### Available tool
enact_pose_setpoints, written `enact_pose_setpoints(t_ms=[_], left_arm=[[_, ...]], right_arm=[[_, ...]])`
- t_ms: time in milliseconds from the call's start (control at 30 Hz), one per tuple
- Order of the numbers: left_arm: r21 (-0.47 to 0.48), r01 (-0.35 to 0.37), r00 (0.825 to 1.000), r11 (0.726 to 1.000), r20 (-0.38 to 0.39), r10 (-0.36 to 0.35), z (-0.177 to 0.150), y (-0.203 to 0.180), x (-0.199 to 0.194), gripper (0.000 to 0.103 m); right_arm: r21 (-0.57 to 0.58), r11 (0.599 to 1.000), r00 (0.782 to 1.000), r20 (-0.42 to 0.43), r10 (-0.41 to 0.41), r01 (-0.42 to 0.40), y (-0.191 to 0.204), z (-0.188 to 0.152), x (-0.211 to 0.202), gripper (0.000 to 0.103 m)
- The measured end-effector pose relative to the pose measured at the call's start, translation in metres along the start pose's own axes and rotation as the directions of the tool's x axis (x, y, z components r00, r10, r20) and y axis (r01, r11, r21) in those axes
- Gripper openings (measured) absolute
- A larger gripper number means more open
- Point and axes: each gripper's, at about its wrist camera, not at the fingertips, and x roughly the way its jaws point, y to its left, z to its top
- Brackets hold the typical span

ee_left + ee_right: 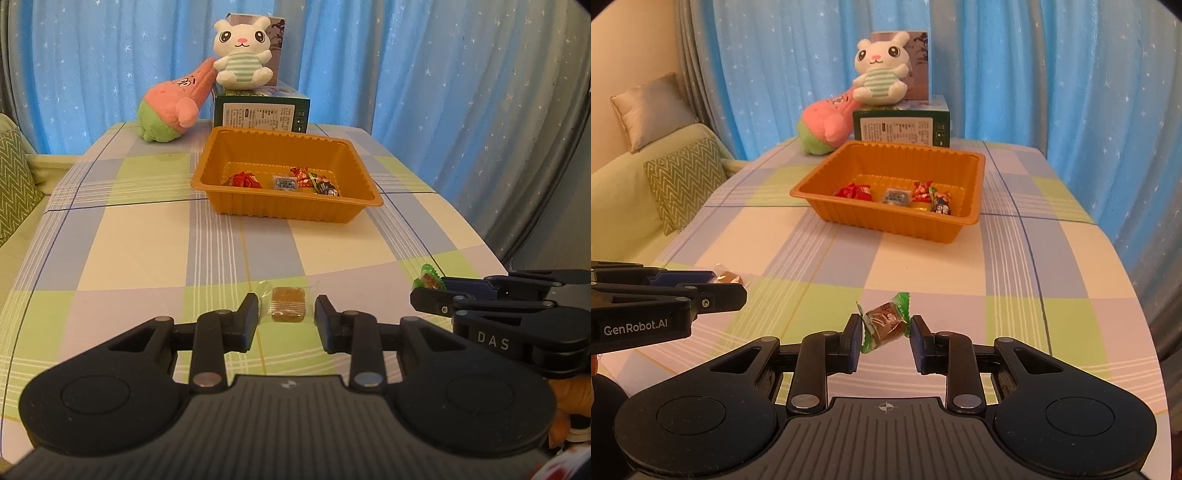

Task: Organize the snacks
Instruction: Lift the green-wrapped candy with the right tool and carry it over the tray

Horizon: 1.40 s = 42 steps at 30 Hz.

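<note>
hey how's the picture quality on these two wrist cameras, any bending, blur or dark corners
Left wrist view: the table edges bow from fisheye, corners are vignetted black, and the orange tray is fairly sharp. Right wrist view: same bowing and dark corners, the green-wrapped candy is clear, the curtain is softer.

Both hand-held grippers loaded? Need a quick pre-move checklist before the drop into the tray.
1. Left hand-held gripper holds the clear-wrapped brown candy: ok, wrapper ends pinched between the pads.
2. Right hand-held gripper holds the green-wrapped candy: ok, clamped by its twisted ends, tilted.
3. Both candies off the tablecloth: cannot tell.
4. Orange tray has room: ok, a few snacks along the near side, far half bare.
5. Path to the tray free: ok, nothing lies on the cloth in between.
6. Plush toys and green box clear of the tray: ok, they sit behind it.
</note>
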Motion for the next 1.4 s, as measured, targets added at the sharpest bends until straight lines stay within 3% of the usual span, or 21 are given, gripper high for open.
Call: enact_pose_setpoints(t_ms=[833, 1400], left_arm=[[-0.007, 0.006, 1.000, 1.000, 0.014, -0.006, 0.009, 0.005, -0.009, 0.030], [-0.036, 0.052, 0.998, 0.998, 0.037, -0.051, 0.067, 0.015, 0.016, 0.030]], right_arm=[[0.000, 1.000, 1.000, 0.011, -0.008, 0.008, 0.002, 0.008, -0.008, 0.028], [0.028, 1.000, 1.000, 0.027, -0.013, 0.012, -0.024, 0.062, 0.011, 0.028]])
